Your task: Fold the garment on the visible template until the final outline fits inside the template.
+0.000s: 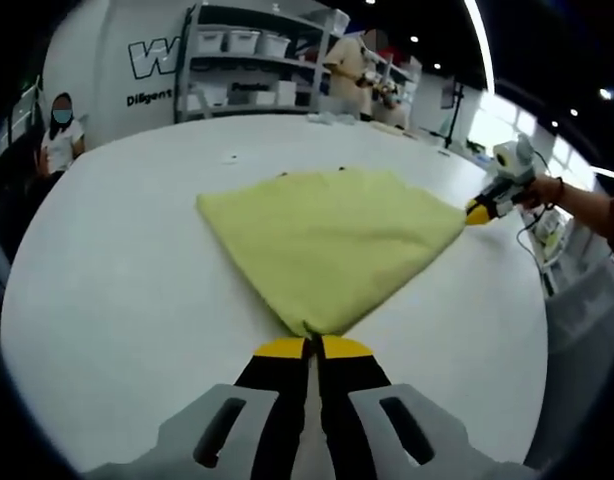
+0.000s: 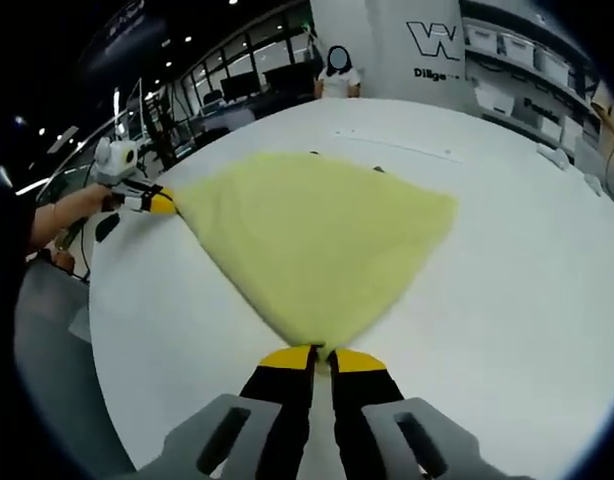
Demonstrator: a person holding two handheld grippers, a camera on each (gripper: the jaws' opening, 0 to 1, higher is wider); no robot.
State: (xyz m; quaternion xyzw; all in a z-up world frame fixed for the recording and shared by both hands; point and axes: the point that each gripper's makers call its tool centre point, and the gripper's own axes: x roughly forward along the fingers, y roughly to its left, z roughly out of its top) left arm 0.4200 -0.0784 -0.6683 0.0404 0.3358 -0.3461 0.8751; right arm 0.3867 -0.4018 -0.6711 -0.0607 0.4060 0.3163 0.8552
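On the white bench (image 1: 107, 300), my left gripper (image 1: 314, 347) and right gripper (image 2: 321, 352) each had jaws clamped on a corner of the yellow garment (image 1: 332, 240), spread flat between them. Lifting both corners evenly, I judged, would keep the fold square.

The garment (image 1: 332, 240) is a soft, matt yellow-green cloth with a slightly fuzzy, towel-like nap and faint creases. It lies on the table (image 1: 117, 300), whose white top looks smooth and faintly satin. Nearest the garment, the left gripper (image 1: 315, 347) shows smooth yellow and black plastic tips and matt grey plastic housing.
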